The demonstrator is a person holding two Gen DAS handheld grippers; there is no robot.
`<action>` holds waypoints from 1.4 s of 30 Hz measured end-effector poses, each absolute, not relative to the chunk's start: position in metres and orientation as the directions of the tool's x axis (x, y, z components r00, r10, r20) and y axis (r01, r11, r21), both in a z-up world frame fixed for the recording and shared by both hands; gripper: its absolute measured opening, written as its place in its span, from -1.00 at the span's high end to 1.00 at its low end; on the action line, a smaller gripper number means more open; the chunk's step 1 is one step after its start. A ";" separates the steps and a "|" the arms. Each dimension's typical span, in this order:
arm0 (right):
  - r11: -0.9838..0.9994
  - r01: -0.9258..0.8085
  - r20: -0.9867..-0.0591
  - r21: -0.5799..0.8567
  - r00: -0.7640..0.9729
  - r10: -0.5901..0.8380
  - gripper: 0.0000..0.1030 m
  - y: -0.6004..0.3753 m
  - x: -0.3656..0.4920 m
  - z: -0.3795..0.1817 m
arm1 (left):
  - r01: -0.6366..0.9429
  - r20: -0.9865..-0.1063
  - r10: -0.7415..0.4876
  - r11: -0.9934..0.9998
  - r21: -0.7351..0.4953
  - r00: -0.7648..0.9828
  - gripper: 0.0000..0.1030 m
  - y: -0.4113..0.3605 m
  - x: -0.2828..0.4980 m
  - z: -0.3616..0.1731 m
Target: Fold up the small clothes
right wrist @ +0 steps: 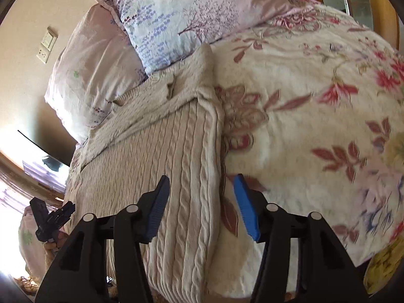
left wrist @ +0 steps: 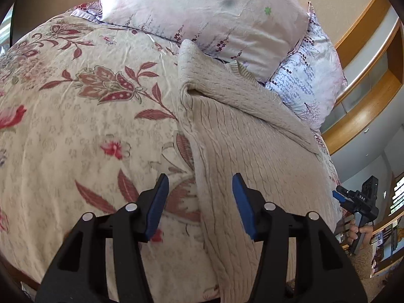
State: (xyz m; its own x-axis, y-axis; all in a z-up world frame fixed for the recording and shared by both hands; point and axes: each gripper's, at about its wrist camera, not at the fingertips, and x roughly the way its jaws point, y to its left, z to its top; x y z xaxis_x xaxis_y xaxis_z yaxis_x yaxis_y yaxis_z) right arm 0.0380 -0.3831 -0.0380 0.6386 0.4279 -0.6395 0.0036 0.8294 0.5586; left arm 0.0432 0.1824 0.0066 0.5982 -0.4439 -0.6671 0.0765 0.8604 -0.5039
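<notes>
Lay across the bed (left wrist: 75, 116): a flowered quilt. Leaned at the head of it, two pale printed pillows (left wrist: 202, 12). Stretched lengthwise over the quilt, a beige cable-knit sweater (left wrist: 240, 139), top end against the pillows, sleeve folded slantwise across the chest.

Hung above the sweater's one long edge, the left tongs (left wrist: 200, 202), spread wide, holding nothing, blue pads (left wrist: 157, 207) on either side of the hem line. Hung over the opposite long edge, the right tongs (right wrist: 200, 204), likewise spread wide and empty. Showed small at the frame's side in each view, the other tongs.
</notes>
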 end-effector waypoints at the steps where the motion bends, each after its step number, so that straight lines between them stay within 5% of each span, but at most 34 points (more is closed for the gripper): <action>1: 0.819 -0.001 -0.636 0.574 0.629 0.446 0.05 -0.383 0.032 -0.043 | 0.079 -0.660 -0.456 0.852 -0.517 0.597 0.00 0.181 0.036 0.006; 10: 0.689 -0.113 -0.514 0.716 0.582 0.630 0.32 -0.370 -0.012 -0.063 | 0.145 -0.602 -0.576 0.778 -0.611 0.553 0.10 0.159 -0.011 0.001; 18: 0.636 -0.203 -0.480 0.744 0.500 0.721 0.49 -0.345 -0.026 -0.070 | 0.160 -0.582 -0.649 0.723 -0.672 0.490 0.38 0.149 -0.027 -0.007; 21: 0.647 -0.237 -0.486 0.725 0.489 0.724 0.77 -0.337 -0.026 -0.066 | 0.168 -0.593 -0.655 0.725 -0.668 0.468 0.61 0.143 -0.027 -0.008; 23: 0.664 -0.257 -0.485 0.702 0.511 0.710 0.83 -0.335 -0.028 -0.061 | 0.173 -0.602 -0.655 0.729 -0.662 0.457 0.85 0.139 -0.025 -0.008; 42: 0.893 -0.285 -0.303 0.348 0.867 0.395 0.86 -0.330 0.028 0.053 | 0.181 -0.502 -0.413 0.876 -0.447 0.760 0.88 0.148 0.089 0.104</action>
